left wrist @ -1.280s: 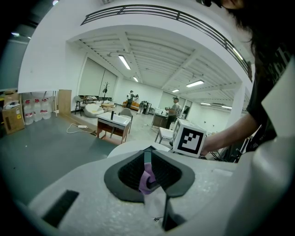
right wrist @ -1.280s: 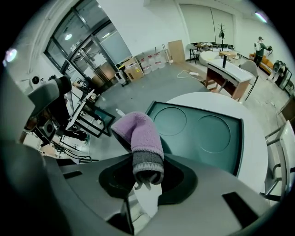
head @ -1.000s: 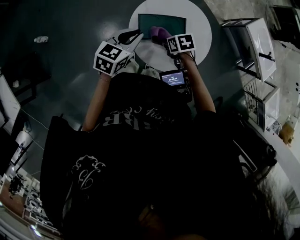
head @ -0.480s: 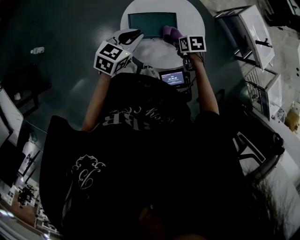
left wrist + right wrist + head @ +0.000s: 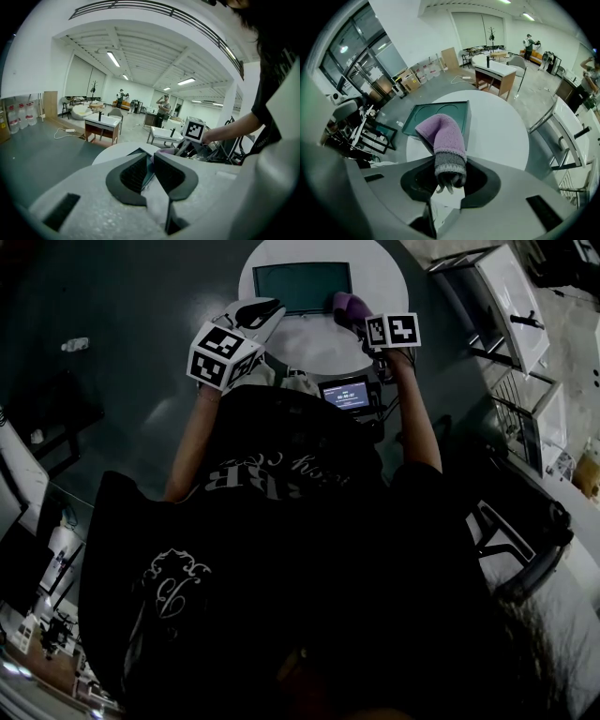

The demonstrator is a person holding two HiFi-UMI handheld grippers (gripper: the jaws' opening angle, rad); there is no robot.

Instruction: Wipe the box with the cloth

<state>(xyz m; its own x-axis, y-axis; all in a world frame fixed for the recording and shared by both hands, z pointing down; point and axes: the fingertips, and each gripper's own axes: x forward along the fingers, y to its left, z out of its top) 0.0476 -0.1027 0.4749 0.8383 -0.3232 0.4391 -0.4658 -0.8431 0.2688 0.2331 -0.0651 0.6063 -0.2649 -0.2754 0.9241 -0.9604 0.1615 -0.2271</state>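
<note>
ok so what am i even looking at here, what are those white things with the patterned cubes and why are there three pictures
There is no robot arm here. A person at a round white table holds a hand-held gripper in each hand, and the patterned cubes are part of those grippers. The dark picture comes from a camera on the person's head, looking steeply down. The other two come from cameras riding on each gripper, looking along its jaws. On the table lies a flat green box. The right gripper has its jaws shut on a purple cloth, close to the box. The left gripper has its jaws slightly apart and holds nothing.
</note>
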